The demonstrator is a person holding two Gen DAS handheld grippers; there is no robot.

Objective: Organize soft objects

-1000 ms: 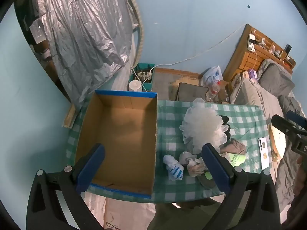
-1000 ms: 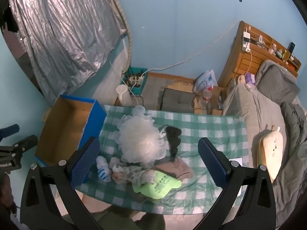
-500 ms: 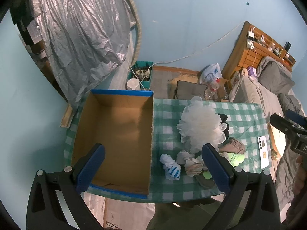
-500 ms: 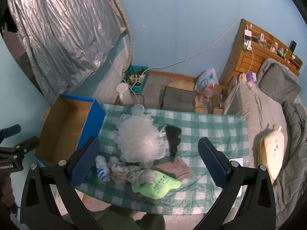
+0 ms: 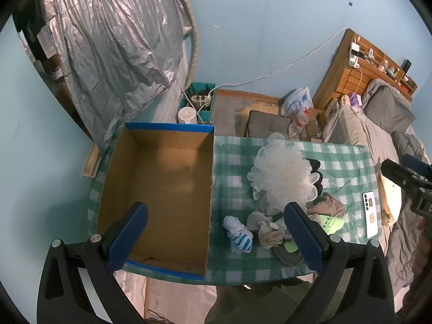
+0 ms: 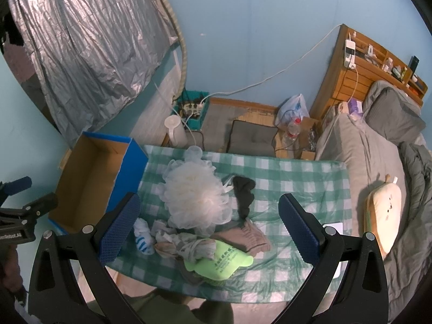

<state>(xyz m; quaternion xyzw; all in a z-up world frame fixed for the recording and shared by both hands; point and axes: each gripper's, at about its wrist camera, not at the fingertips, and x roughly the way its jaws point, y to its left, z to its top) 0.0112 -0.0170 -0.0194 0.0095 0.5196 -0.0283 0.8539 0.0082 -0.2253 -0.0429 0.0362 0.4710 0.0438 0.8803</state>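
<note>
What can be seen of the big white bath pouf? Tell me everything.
The white bath pouf is a large, round ball of ruffled, translucent mesh netting, the biggest item in the pile. It lies on the green checked tablecloth, right of the empty cardboard box. A black sock lies against its right side; crumpled socks sit just in front. Nothing grips it.

Printed characters run in two rows across the lime-green pouch (image 6: 220, 263) lying at the near edge of the checked cloth (image 6: 297, 178); they are too small to read. Partial lettering on the left gripper (image 6: 16, 210) body is likewise illegible.
</note>
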